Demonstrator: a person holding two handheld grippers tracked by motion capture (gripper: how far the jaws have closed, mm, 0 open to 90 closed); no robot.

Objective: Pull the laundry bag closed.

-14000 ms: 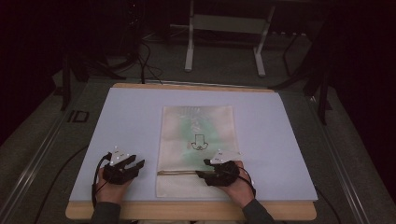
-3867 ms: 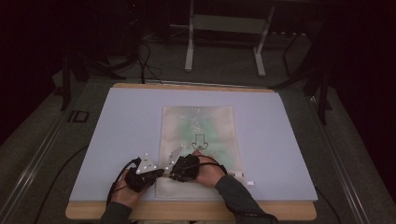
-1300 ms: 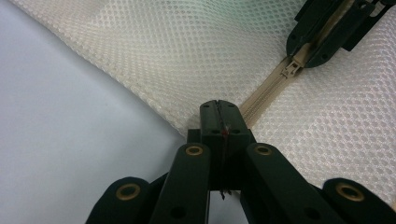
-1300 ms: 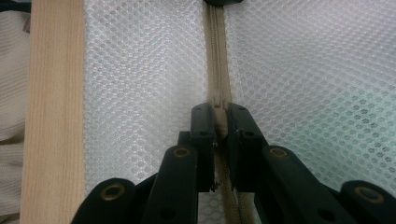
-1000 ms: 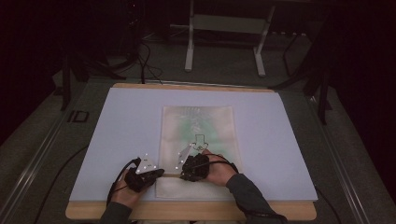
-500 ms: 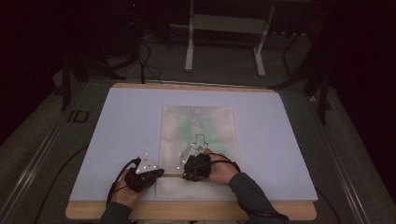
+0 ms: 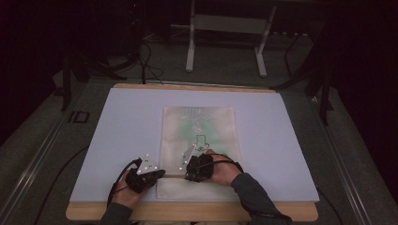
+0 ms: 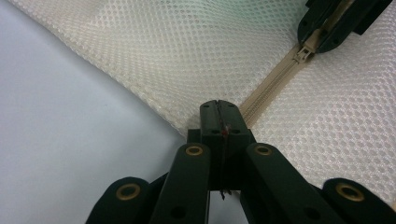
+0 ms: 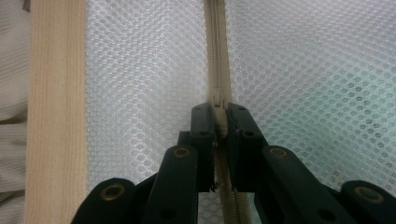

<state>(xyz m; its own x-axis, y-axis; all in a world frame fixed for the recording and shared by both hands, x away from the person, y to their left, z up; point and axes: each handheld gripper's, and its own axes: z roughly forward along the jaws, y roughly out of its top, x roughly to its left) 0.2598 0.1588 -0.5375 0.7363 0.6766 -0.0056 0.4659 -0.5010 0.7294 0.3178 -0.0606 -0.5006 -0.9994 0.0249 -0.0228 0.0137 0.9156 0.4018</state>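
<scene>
The left gripper [image 8: 218, 116] is pinching the mesh bag's [image 8: 196, 51] end; the right gripper [image 9: 218, 122] is pinching the zipper pull [image 9: 218, 100]; most of the zipper [image 9: 216, 42] is remaining.

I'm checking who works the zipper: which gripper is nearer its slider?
Right gripper: its jaws clamp the zipper slider. Left gripper pinches the mesh bag at the zipper's end, farther along.

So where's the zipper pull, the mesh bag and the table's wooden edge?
zipper pull [image 9: 217, 99], right gripper view, its small tab above the gripper.
mesh bag [image 8: 187, 51], left gripper view, its netted cloth.
wooden edge [image 9: 56, 116], right gripper view, middle of the strip.
</scene>
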